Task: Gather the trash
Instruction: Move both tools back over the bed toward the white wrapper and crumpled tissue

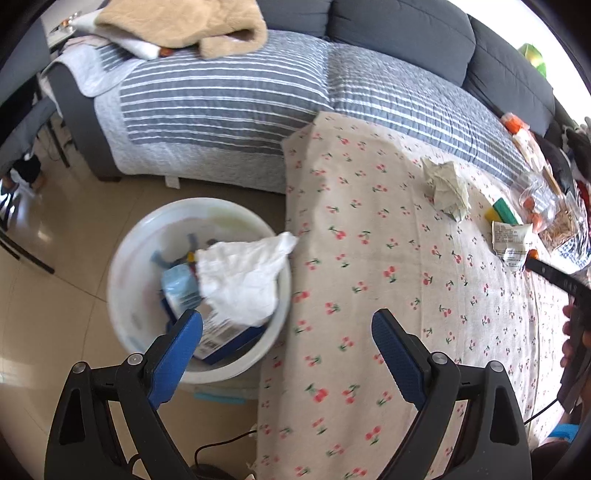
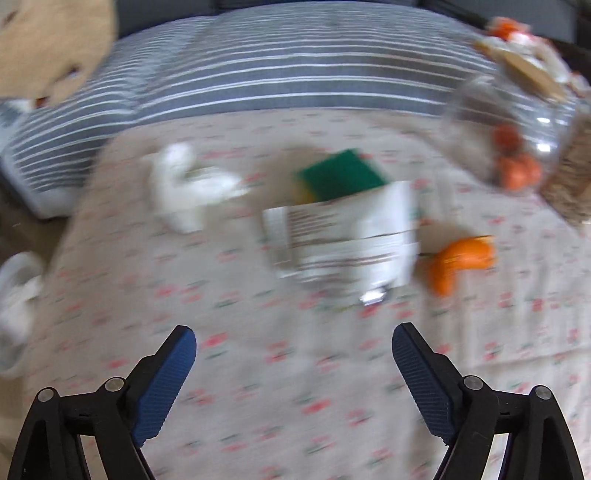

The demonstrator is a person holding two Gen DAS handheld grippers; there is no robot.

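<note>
My left gripper [image 1: 288, 328] is open and empty, above the edge between a white bin [image 1: 127, 280] on the floor and the table. A white tissue [image 1: 243, 273] lies in the bin on top of a blue-and-white box [image 1: 184, 291]. A crumpled paper wad [image 1: 445, 184] and a white printed wrapper [image 1: 511, 240] lie on the cherry-print tablecloth [image 1: 369, 280]. My right gripper [image 2: 293, 339] is open and empty, above the cloth just short of the wrapper [image 2: 343, 236]. This view is blurred. An orange peel [image 2: 458, 258] lies right of the wrapper, the paper wad [image 2: 184, 184] to its left.
A green-and-yellow sponge [image 2: 340, 173] lies behind the wrapper. A clear bag with orange fruit [image 2: 513, 147] and snacks sits at the table's right. A sofa with a striped grey cover [image 1: 221, 96] stands behind the table, a beige blanket [image 1: 184, 26] on it.
</note>
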